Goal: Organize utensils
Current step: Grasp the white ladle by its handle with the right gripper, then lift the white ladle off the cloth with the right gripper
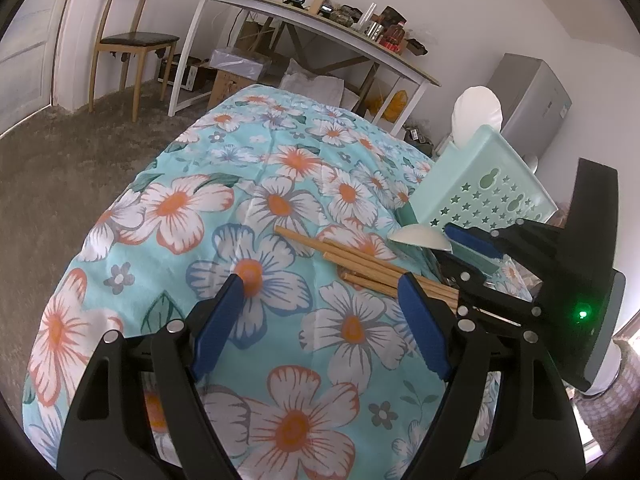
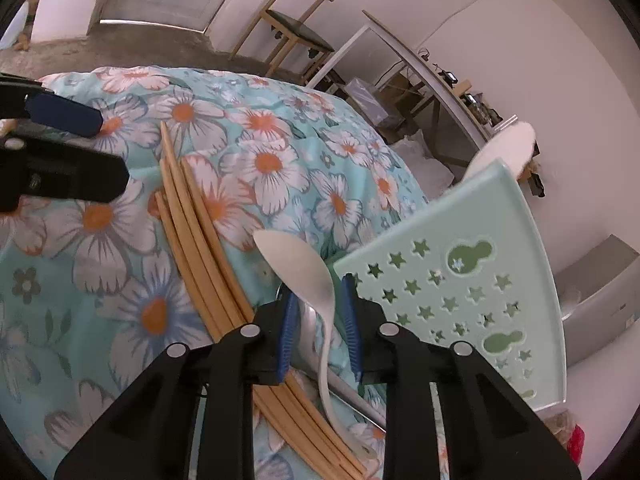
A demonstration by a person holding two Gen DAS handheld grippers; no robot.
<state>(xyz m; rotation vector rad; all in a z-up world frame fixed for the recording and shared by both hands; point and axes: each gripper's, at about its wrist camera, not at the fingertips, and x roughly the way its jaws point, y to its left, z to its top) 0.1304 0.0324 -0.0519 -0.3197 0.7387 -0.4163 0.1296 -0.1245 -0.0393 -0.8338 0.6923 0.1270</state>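
A white plastic spoon (image 2: 298,268) lies across a bundle of wooden chopsticks (image 2: 192,220) on the flowered cloth (image 2: 260,128). My right gripper (image 2: 320,290) is shut on the spoon where bowl meets handle; a grey metal utensil (image 2: 308,332) shows beneath. The mint-green basket (image 2: 460,240) with star holes stands just right of it, with a white utensil head (image 2: 508,144) sticking up behind its rim. In the left wrist view my left gripper (image 1: 324,284) stands open above the cloth, empty, its right pad near the chopsticks (image 1: 360,256). The right gripper (image 1: 456,252) and spoon bowl (image 1: 420,238) sit beside the basket (image 1: 480,184).
The cloth-covered table drops off to a grey carpet (image 1: 80,160) on the left. Behind stand a wooden chair (image 1: 128,40), a white desk (image 1: 304,16) with clutter on top and boxes beneath, and a grey cabinet (image 1: 532,100) at the right wall.
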